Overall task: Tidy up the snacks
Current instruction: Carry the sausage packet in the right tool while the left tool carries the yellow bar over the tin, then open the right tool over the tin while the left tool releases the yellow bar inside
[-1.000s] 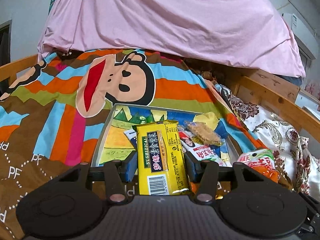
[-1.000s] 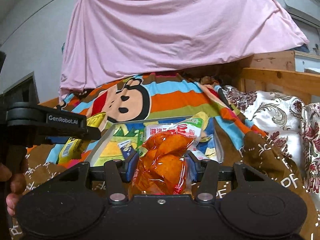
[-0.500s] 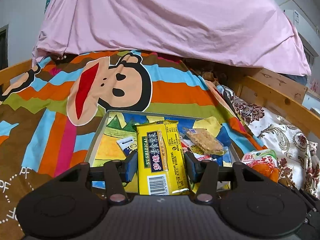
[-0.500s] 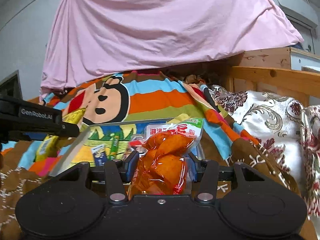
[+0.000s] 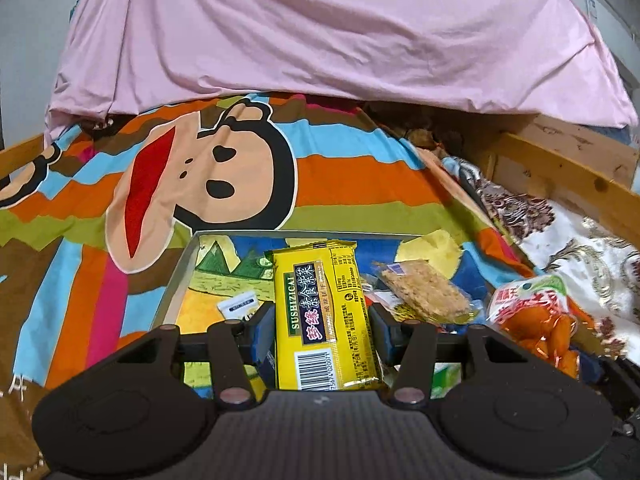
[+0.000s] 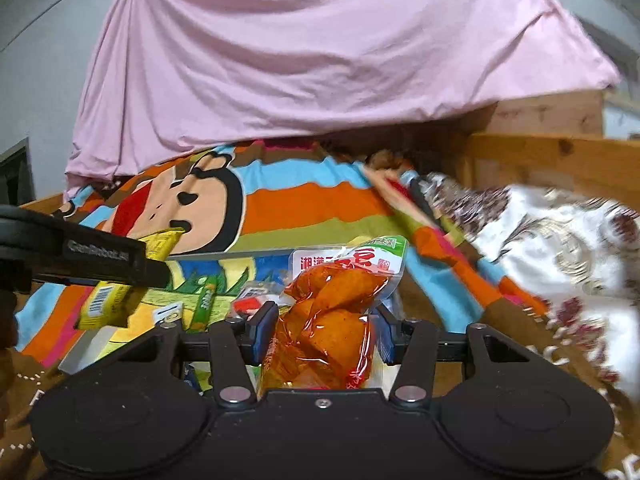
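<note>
Both hands carry a snack to the box [image 5: 176,292] on the monkey blanket [image 5: 340,184]. Left gripper [image 5: 322,336] is clamped on the yellow pack [image 5: 324,316], pads on its long edges, barcode end nearest the camera. Right gripper [image 6: 322,334] is clamped on the orange bag [image 6: 332,320], a soft clear pouch with a white label on top.

Step in hand, as I judge it: set both packs in the box. Lower each until it is over bare box floor, then let go; the yellow pack fits the left part, beside the small white sachet [image 5: 238,303]. Keep the two grippers apart so they do not knock. The pouch is floppy, so drop it low.

Left view only: the oat bar [image 5: 424,294] in the box's right part, and the orange bag seen from the side at far right. Right view only: the left gripper's arm with its lettering, the yellow pack's barcode end hanging under it, and a green stick pack [image 6: 206,304] in the box.
</note>
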`<state>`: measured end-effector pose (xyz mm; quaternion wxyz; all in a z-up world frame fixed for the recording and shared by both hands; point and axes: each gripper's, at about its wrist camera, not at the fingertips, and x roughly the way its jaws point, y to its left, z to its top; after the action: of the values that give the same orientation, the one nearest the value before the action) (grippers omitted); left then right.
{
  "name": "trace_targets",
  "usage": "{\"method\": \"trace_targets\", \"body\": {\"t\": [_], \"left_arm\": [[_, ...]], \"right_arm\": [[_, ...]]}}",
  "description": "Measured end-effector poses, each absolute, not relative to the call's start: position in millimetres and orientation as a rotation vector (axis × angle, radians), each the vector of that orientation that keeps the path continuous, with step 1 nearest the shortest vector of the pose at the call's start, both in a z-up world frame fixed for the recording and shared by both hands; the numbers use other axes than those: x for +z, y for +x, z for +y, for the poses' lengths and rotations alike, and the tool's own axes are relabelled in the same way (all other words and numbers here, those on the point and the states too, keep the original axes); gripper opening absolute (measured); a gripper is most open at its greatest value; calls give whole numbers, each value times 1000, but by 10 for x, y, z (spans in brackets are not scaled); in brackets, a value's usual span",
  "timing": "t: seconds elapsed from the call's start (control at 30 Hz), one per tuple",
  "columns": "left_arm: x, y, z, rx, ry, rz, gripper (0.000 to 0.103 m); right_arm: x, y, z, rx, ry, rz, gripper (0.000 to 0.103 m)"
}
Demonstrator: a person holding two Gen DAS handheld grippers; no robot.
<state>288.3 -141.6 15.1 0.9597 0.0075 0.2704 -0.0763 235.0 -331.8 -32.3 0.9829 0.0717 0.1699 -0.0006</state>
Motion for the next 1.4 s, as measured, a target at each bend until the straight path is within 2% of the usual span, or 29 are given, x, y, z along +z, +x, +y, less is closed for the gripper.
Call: {"method": "trace_targets", "body": {"t": [0.77,1.4], "left_arm": [[-304,3451,-1650,-158,115,588,54],[-460,3553,-1607,-119,39,645,55]], "right_arm": [[-647,3118,-3474,37,159,414,52],[-727,3206,-3530,34,174,462,58]]}}
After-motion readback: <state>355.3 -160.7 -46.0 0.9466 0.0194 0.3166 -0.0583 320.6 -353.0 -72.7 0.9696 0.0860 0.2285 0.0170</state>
